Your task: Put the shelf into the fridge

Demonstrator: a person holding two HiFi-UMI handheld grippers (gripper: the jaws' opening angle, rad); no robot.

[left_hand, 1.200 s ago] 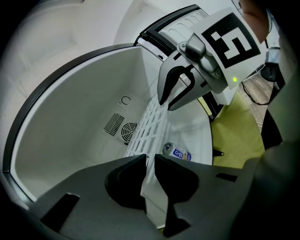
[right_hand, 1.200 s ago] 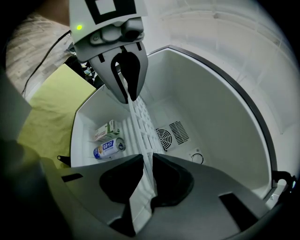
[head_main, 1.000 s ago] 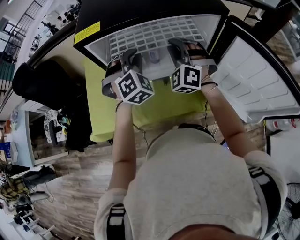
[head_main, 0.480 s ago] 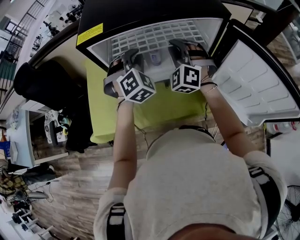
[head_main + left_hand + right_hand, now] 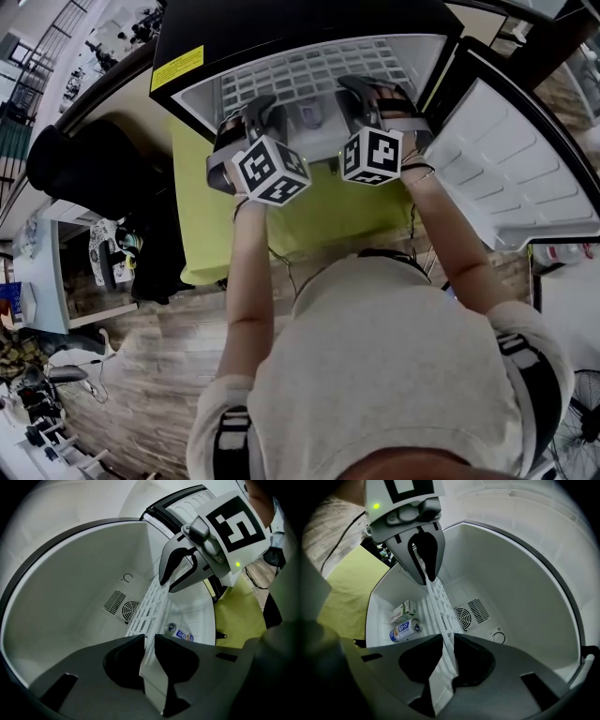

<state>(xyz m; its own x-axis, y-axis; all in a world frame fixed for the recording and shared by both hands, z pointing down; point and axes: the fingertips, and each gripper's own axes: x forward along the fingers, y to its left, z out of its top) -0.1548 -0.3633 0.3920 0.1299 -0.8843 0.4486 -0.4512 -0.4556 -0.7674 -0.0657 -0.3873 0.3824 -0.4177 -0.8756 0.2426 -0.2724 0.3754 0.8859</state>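
Observation:
The white grid shelf (image 5: 309, 70) lies level inside the small black fridge (image 5: 281, 23), its front edge toward me. My left gripper (image 5: 251, 117) is shut on the left part of that edge, which fills the gap between its jaws (image 5: 149, 641). To its right, my right gripper (image 5: 361, 98) has the same edge of the shelf (image 5: 436, 597) between its jaws (image 5: 447, 641). Those jaws have just been opening a little, and the shelf still fills the gap between them. Each gripper view shows the other gripper clamped on the shelf (image 5: 150, 602).
Below the shelf, a can (image 5: 404, 630) and a small carton (image 5: 403, 611) lie on the fridge floor. A fan vent (image 5: 464, 616) is on the back wall. The fridge door (image 5: 511, 159) stands open at the right. A yellow-green mat (image 5: 328, 211) lies under the fridge front.

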